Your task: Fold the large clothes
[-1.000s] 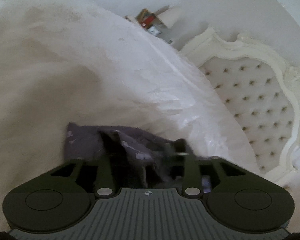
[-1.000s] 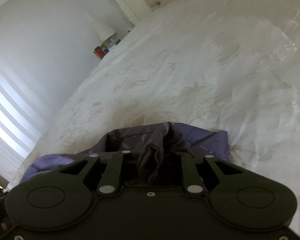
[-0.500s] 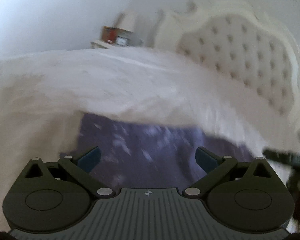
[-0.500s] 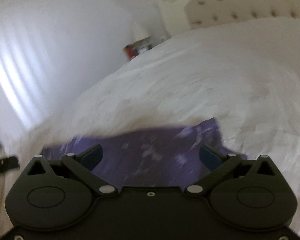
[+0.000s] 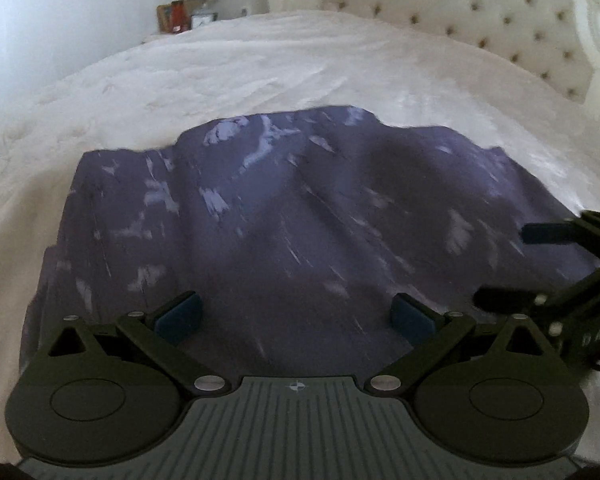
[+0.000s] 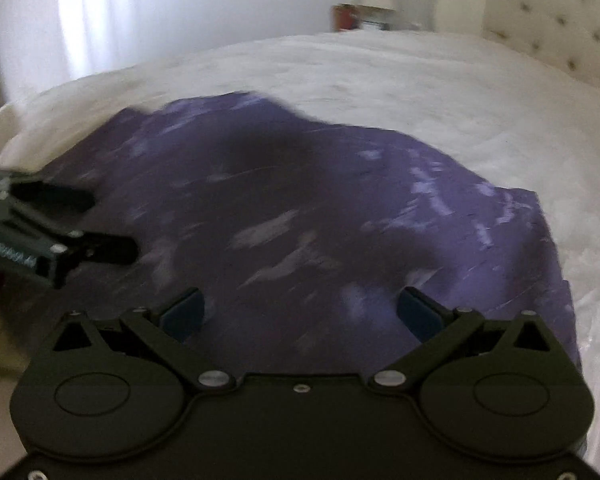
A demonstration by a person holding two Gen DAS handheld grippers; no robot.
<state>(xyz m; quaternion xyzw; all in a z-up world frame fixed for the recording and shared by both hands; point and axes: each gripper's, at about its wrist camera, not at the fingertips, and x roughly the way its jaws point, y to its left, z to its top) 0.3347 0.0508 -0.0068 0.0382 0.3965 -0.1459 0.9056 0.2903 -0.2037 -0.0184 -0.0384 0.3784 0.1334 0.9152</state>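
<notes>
Purple patterned garment (image 5: 300, 220) lies spread on a white bedspread (image 5: 260, 64), tufted headboard (image 5: 480, 12) beyond; left gripper (image 5: 296, 316) and right gripper (image 6: 300, 312) spread wide, holding nothing.

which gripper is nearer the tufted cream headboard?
Right. The tufted cream headboard lies on the right gripper side; the left gripper sits farther from it. Both hover open over the purple patterned garment.
</notes>
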